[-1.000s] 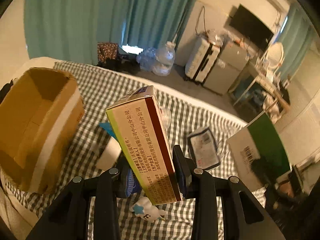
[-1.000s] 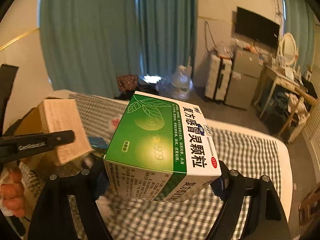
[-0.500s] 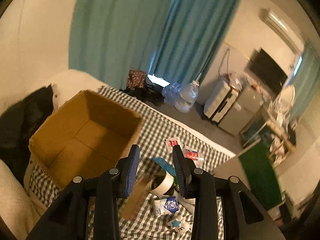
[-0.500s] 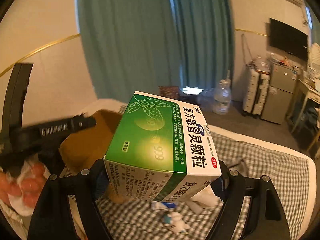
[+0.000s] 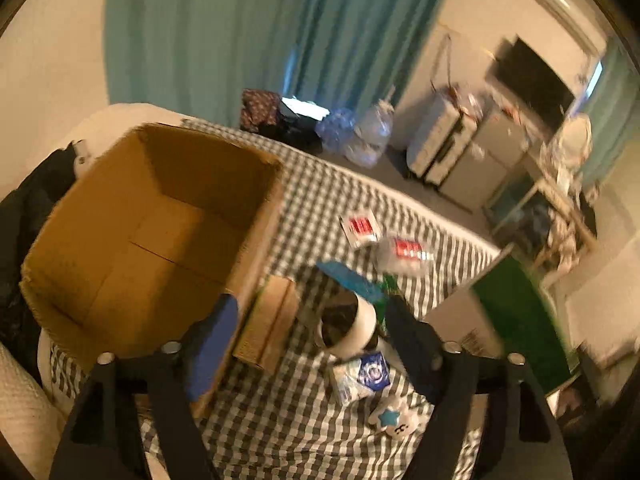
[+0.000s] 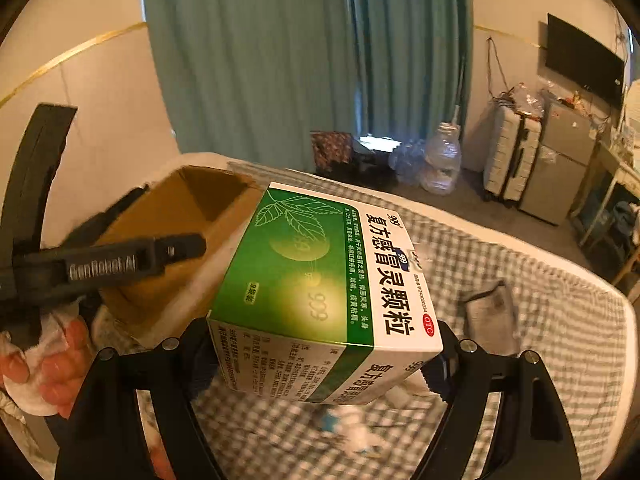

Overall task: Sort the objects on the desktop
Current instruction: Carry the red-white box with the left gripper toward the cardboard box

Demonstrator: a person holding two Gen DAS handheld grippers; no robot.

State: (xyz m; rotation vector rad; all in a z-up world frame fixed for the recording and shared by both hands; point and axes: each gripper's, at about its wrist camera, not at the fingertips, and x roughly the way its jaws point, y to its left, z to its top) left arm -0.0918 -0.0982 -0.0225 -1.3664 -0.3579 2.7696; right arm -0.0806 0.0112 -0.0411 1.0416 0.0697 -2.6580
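Note:
My left gripper [image 5: 308, 344] is open and empty, above the checked cloth [image 5: 320, 200] beside the open cardboard box [image 5: 132, 240]. A tan medicine box [image 5: 268, 320] lies on the cloth against the cardboard box's outer wall, between my fingers in view. My right gripper [image 6: 320, 360] is shut on a green and white medicine box [image 6: 320, 292] and holds it in the air over the cloth. That box also shows at the right of the left wrist view [image 5: 512, 320]. The cardboard box [image 6: 180, 232] and my left gripper's body [image 6: 108, 268] show left in the right wrist view.
On the cloth lie a tape roll [image 5: 348, 324], a blue packet [image 5: 348, 280], a blue and white carton [image 5: 360, 376], a small white toy [image 5: 396, 420], two red-labelled packets [image 5: 360, 228] and a grey pouch [image 6: 492, 316]. Suitcases [image 6: 512, 160] and water bottles [image 6: 440, 160] stand beyond.
My left gripper opened and let go of the tan medicine box, which now lies on the cloth beside the cardboard box. My right gripper carried the green box toward the cardboard box.

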